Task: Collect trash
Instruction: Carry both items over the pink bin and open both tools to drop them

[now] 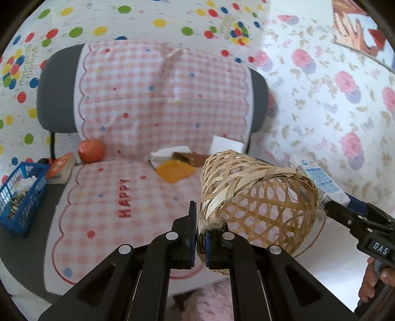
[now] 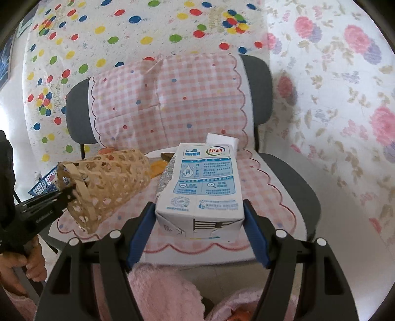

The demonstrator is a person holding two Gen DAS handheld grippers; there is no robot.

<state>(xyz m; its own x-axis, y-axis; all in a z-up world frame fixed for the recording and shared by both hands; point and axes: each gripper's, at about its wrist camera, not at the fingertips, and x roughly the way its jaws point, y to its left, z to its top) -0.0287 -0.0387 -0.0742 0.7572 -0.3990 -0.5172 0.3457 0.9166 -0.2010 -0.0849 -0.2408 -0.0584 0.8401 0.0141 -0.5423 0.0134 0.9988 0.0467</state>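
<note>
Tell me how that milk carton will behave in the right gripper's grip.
The milk carton is folded paperboard, so probably stiff but crushable under hard squeezing. The right gripper clamps its flat sides, so it likely won't roll. Being collected as trash, it is probably empty and light.

Left hand-held gripper (image 1: pixel 200 237) clamped nearly shut; right hand-held gripper (image 2: pixel 198 232) spread wide.

Grey chair (image 1: pixel 56 98) w/ pink gingham cover (image 1: pixel 163 98), polka-dot sheet (image 1: pixel 148 22) behind, floral sheet (image 1: pixel 321 98) beside
</note>
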